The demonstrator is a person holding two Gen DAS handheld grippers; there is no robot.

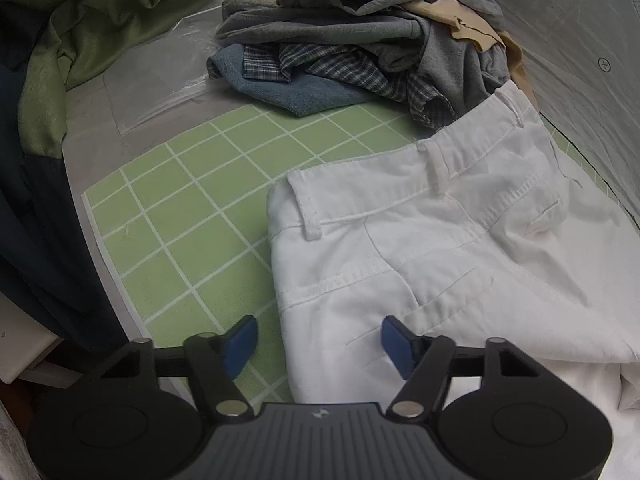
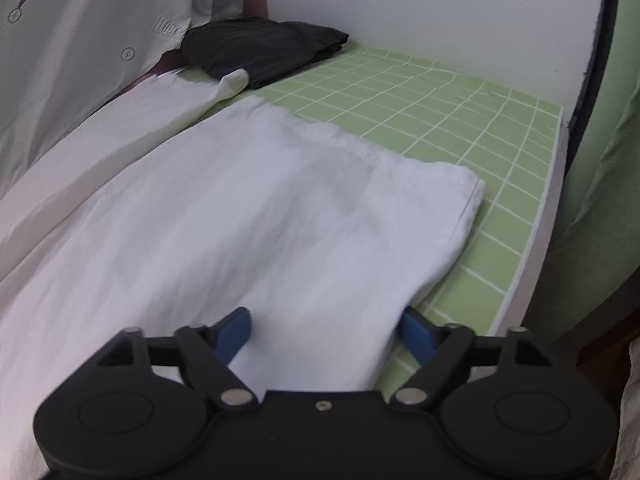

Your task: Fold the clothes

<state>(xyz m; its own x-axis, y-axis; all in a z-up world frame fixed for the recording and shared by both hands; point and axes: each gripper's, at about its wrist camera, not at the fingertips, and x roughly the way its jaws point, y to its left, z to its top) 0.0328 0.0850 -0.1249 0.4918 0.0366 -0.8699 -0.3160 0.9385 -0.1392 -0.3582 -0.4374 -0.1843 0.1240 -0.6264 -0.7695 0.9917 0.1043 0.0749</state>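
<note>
White trousers lie flat on the green grid mat. The left wrist view shows their waistband end [image 1: 440, 232] with belt loops and pockets. The right wrist view shows the leg end [image 2: 248, 216], with the hem toward the far right. My left gripper [image 1: 318, 344] is open, its blue pads straddling the trousers' left edge just above the cloth. My right gripper [image 2: 328, 334] is open, its pads spanning the leg's right edge low over the cloth. Neither holds anything.
A heap of grey, plaid and blue clothes [image 1: 360, 40] lies beyond the waistband. A green cloth [image 1: 100, 20] hangs at the left. A folded black garment [image 2: 264, 50] sits at the mat's far end. The green mat [image 2: 460, 120] ends at a white edge on the right.
</note>
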